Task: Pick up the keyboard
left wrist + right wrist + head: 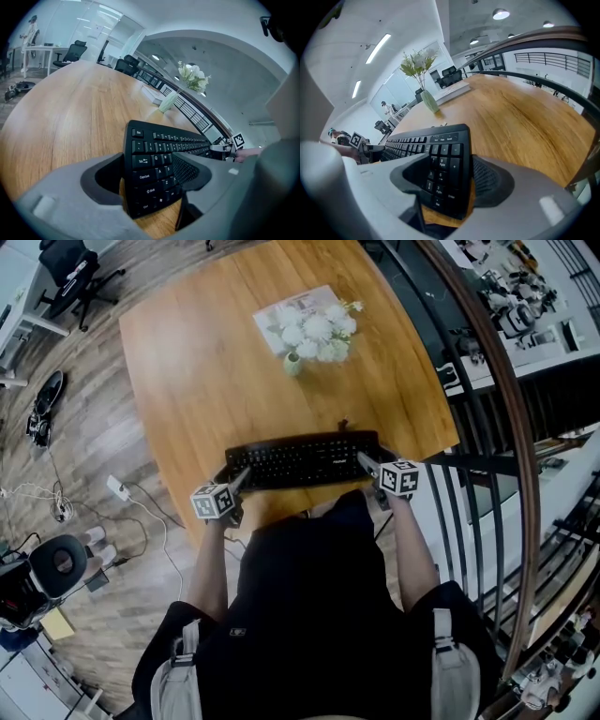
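Head view: the keyboard (pixel 302 461) lies at the near edge of the counter (pixel 197 381), stretched between the left gripper (pixel 236 481) and right gripper (pixel 367 464). Left gripper view: its jaws clasp the keyboard's Caps Lock end. Right gripper view: its jaws clasp the number-pad end, with a flower vase (pixel 427 101) farther ahead.

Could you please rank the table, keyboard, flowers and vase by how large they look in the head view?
1. table
2. keyboard
3. flowers
4. vase
The flowers and vase stand farther from the camera, so they may look smaller than they are.
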`<state>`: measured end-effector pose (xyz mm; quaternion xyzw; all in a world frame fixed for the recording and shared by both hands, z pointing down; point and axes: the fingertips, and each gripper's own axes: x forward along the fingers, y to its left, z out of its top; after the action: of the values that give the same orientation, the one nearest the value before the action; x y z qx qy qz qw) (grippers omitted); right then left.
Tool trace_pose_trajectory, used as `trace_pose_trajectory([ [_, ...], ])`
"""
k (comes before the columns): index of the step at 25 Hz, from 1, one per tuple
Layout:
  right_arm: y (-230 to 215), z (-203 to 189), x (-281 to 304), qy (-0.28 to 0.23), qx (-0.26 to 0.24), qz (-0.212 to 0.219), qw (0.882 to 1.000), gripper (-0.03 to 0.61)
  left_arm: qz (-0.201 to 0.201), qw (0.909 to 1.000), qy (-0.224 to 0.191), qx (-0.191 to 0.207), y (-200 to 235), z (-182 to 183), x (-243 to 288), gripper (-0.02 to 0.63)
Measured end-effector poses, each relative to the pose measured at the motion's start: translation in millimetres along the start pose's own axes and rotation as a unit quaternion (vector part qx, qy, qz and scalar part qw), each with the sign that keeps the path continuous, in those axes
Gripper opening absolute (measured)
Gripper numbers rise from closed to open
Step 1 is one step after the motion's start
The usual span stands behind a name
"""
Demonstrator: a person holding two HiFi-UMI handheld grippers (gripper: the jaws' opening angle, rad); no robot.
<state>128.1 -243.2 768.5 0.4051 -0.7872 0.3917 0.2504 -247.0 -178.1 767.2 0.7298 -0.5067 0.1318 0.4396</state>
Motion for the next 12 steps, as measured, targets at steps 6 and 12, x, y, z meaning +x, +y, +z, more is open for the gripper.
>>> trace_pose_trajectory([
  [6, 11, 12, -6, -0.02, -0.004, 0.004, 1.0, 0.281, 0.003, 0.9997, -0.022, 0.008, 0, 13, -9, 0.31],
  [12, 21, 29, -24, -0.056, -0.004, 0.006, 0.998, 0.279, -0.006, 0.9985, -0.048, 0.025, -11, 30, -22, 0.31],
])
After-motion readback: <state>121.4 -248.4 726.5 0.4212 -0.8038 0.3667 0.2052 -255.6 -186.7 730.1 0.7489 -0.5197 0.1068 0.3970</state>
